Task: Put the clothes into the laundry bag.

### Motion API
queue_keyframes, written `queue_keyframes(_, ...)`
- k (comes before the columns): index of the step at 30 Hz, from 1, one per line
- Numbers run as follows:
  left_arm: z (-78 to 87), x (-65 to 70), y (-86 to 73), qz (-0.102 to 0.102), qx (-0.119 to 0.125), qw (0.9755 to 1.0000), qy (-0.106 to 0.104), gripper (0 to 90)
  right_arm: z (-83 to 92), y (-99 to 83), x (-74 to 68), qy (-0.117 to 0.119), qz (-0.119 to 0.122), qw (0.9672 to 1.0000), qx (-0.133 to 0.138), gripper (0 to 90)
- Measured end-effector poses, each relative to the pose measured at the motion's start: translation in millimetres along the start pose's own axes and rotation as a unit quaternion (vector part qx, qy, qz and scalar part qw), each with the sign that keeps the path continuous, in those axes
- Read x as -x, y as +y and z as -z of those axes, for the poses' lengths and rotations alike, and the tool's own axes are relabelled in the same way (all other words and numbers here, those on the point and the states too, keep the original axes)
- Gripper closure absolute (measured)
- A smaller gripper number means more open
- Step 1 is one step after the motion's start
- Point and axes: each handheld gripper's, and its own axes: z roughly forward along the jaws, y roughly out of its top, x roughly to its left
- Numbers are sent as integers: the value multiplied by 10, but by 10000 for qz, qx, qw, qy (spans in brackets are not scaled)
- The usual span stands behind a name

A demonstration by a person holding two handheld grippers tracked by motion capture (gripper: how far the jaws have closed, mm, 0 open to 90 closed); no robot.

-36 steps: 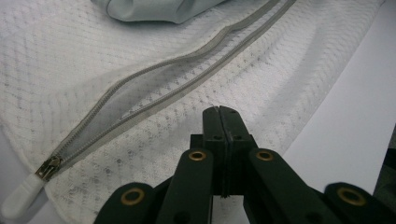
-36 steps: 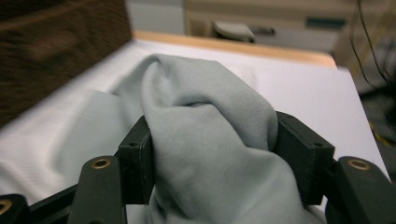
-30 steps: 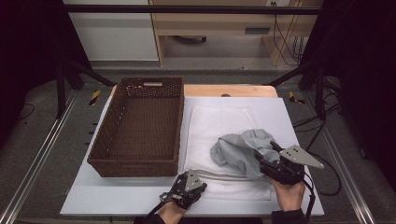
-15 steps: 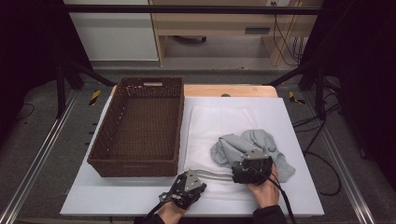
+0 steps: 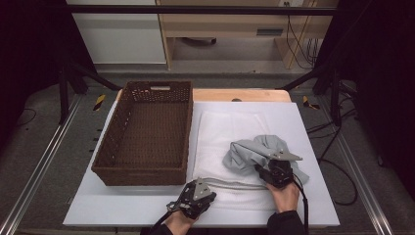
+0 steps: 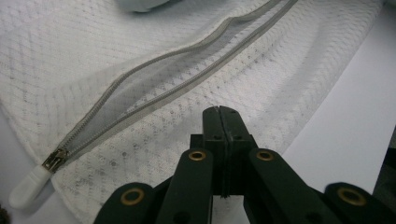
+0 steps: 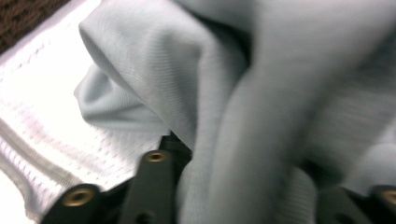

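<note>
While pinning the white mesh laundry bag (image 5: 222, 134) near its open zipper (image 6: 154, 84), left gripper (image 5: 195, 196) sits jaws pressed together, maybe on mesh. Right gripper (image 5: 276, 171) buried in grey garment (image 5: 254, 152) atop bag, apparently clamped (blurry, can't tell for sure). Looks like stuffing step; next needs feeding cloth into zipper mouth. Basket (image 5: 147, 169) sits beside.

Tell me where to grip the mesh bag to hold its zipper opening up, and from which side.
Grip the upper lip of the zipper opening on the mesh bag at mid-length, where it gapes widest, coming from the near edge with the left gripper.
</note>
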Motion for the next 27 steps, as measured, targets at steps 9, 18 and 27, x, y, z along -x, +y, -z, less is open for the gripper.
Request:
queue_keyframes(9, 0, 1, 1, 2, -4, 10000, -4, 892, -128, 117, 337, -496, -476, 9976, -18, 707)
queue_keyframes(18, -3, 20, 0, -12, 8, 10000, -9, 893, 168, 120, 237, -624, -278, 9970, 357, 295)
queue_keyframes(27, -7, 20, 2, -6, 0, 10000, -6, 892, 908, 340, 96, -437, 167, 9901, 1326, 299)
